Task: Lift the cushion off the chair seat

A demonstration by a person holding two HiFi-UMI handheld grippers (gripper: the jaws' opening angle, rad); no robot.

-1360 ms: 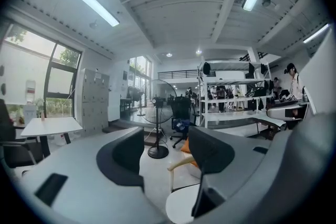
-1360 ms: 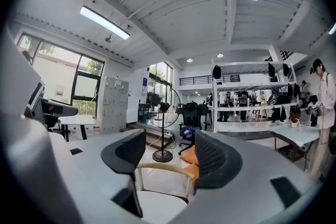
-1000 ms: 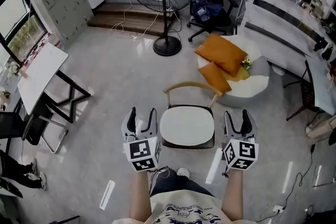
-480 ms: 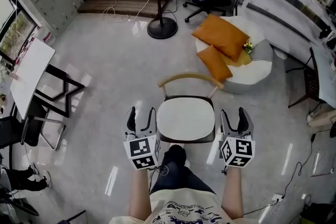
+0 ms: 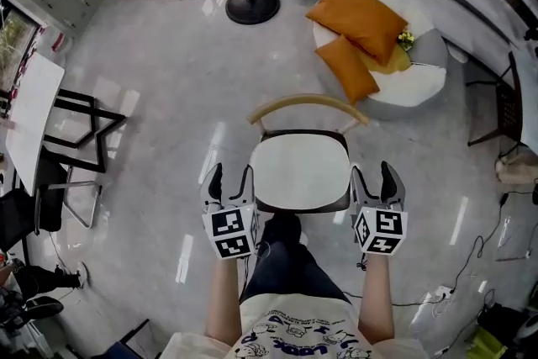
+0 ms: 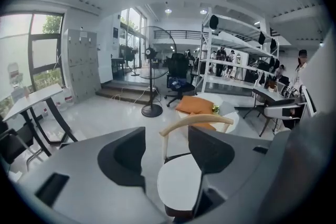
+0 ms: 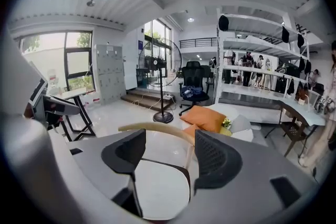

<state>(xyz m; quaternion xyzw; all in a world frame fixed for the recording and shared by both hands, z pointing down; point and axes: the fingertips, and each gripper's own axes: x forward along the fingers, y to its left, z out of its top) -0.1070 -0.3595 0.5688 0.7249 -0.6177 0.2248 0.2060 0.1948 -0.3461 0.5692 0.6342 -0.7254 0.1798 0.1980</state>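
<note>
Left gripper and right gripper, both gaping, flank one cushion.

dark-seated wooden chair stands on glossy pale grey floor, between left gripper and right gripper. flat white seat cushion lies on its seat. beyond right gripper: round white low table bearing orange pillows.

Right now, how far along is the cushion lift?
Done: only the approach. The left gripper and right gripper sit near the front corners of the chair, one on each side. In hand: nothing; both grippers' jaws are apart and grip nothing. Left: close on the white cushion, which lies flat on the seat, and lift it off.
</note>
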